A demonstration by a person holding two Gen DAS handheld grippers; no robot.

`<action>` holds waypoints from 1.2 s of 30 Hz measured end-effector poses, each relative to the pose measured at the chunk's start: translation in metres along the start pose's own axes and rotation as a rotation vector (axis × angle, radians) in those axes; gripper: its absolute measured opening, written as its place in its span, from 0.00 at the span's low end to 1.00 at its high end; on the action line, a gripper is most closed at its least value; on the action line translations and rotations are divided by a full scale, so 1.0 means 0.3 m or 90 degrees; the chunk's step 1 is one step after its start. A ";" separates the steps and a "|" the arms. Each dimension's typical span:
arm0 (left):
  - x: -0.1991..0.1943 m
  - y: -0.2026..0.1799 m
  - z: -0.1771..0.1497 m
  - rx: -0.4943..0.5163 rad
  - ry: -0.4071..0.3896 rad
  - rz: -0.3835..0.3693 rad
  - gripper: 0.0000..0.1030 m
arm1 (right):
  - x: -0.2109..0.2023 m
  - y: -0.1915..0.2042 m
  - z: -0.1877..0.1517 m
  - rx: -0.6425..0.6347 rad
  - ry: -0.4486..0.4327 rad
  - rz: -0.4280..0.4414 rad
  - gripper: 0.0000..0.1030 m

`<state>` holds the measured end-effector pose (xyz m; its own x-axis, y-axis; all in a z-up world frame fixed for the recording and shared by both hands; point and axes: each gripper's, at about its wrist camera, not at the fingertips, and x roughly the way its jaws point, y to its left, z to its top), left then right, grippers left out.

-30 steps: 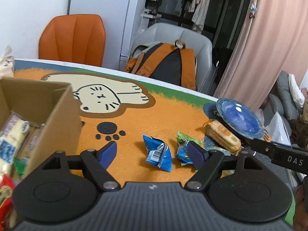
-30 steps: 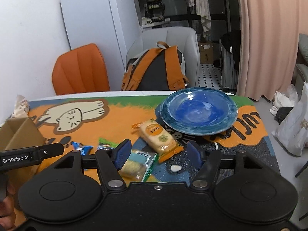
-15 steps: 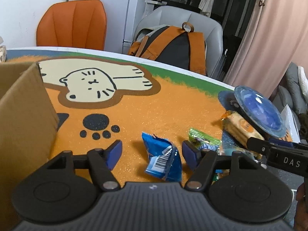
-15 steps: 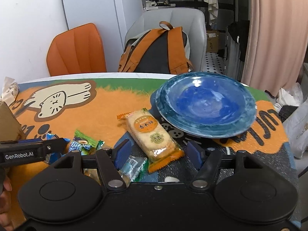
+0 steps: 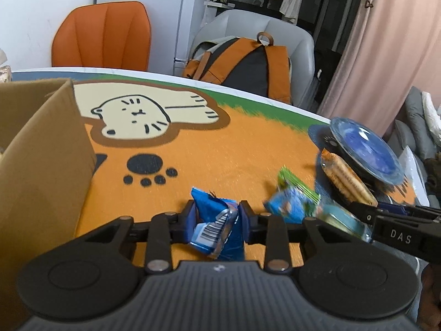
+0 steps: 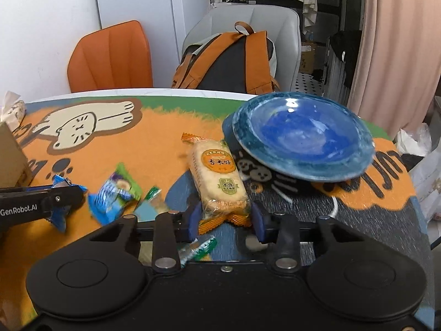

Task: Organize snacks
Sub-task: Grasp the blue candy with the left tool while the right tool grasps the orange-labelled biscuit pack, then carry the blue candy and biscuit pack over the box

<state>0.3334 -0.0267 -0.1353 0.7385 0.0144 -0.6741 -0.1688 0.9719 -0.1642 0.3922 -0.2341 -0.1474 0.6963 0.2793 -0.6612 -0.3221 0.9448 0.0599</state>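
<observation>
My left gripper (image 5: pixel 217 219) is shut on a crumpled blue snack packet (image 5: pixel 213 220) low over the orange cat mat. My right gripper (image 6: pixel 224 222) has its jaws closed against the near end of an orange rice-cracker pack (image 6: pixel 216 178) lying beside the blue plate (image 6: pixel 301 135). A blue-and-green snack packet (image 6: pixel 114 194) lies between the two grippers, also in the left wrist view (image 5: pixel 292 200). A clear green-edged packet (image 6: pixel 197 249) lies under my right gripper. The cardboard box (image 5: pixel 41 154) stands at the left.
The orange cat mat (image 5: pixel 226 151) covers the table. An orange chair (image 5: pixel 103 34) and a grey chair with an orange backpack (image 5: pixel 242 63) stand behind the table. A tissue pack (image 6: pixel 12 109) lies at the far left edge.
Both grippers moved forward and down and closed: the left onto the blue packet, the right onto the rice-cracker pack. The blue-and-green packet looks blurred from motion.
</observation>
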 end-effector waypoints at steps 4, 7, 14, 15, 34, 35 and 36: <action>-0.043 -0.006 -0.036 0.002 0.003 -0.009 0.31 | -0.055 -0.008 -0.044 0.020 -0.001 0.002 0.37; -0.084 -0.014 -0.050 0.003 -0.004 -0.010 0.31 | -0.093 -0.022 -0.068 0.039 -0.004 0.002 0.37; -0.194 -0.022 -0.055 0.002 -0.029 -0.015 0.31 | -0.188 -0.034 -0.109 0.072 -0.022 0.015 0.36; -0.209 -0.023 -0.054 0.004 -0.034 -0.014 0.31 | -0.200 -0.033 -0.111 0.077 -0.023 0.018 0.35; -0.489 0.082 -0.005 -0.024 -0.133 0.003 0.31 | -0.384 0.135 -0.081 0.067 -0.083 0.080 0.34; -0.504 0.098 0.000 -0.027 -0.140 0.008 0.31 | -0.386 0.150 -0.077 0.065 -0.085 0.084 0.34; -0.515 0.112 0.005 -0.030 -0.145 0.012 0.31 | -0.388 0.165 -0.073 0.063 -0.087 0.089 0.34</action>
<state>0.2146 0.0040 -0.0357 0.8626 0.0906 -0.4977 -0.2103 0.9590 -0.1898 0.2813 -0.2237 -0.0839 0.7321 0.4224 -0.5344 -0.3617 0.9058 0.2205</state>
